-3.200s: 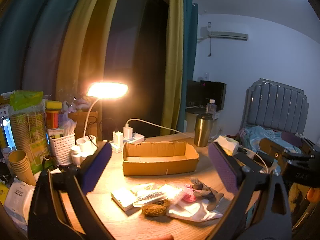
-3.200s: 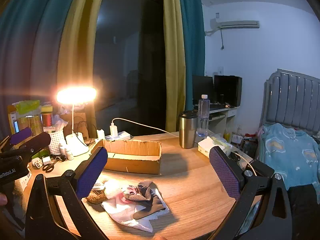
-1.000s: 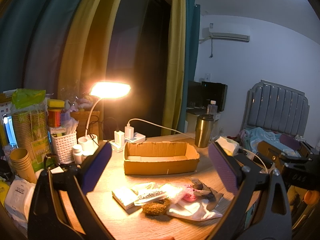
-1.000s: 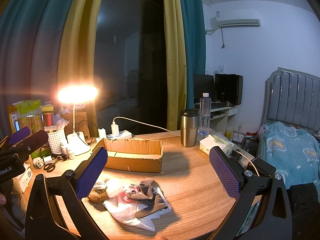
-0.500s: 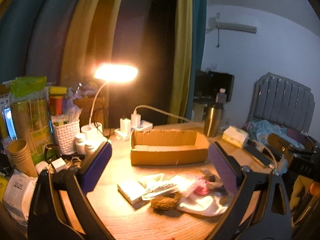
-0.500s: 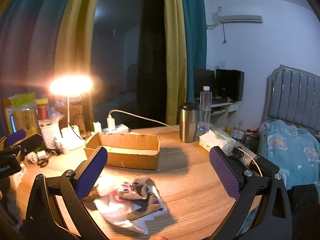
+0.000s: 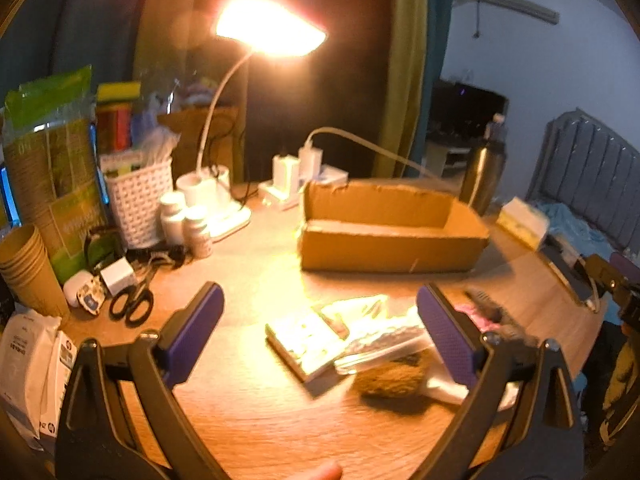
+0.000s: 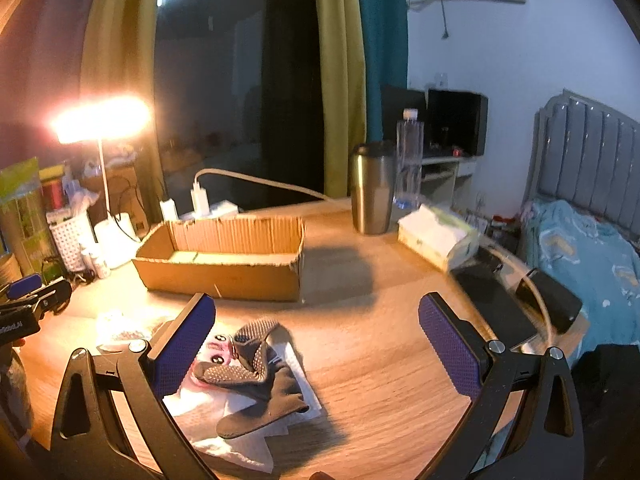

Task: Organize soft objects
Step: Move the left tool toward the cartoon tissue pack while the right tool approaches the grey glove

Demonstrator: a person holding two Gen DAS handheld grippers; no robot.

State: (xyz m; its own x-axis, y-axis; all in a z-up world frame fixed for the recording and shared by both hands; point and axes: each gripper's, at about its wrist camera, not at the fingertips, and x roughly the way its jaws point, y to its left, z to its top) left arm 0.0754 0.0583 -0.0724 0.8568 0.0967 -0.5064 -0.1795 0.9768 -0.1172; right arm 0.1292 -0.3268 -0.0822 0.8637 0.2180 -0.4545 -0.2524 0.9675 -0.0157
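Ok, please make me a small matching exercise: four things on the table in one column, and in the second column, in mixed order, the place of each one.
Things:
1. dark gloves
2. scissors
3. steel tumbler
4. cardboard box

Places:
A. standing upright beside the clear water bottle
B. lying on white cloth, close in front of the right gripper
C. middle of the table, open on top
D. flat on the table near the stack of paper cups

Pairs: 1-B, 2-D, 3-A, 4-C
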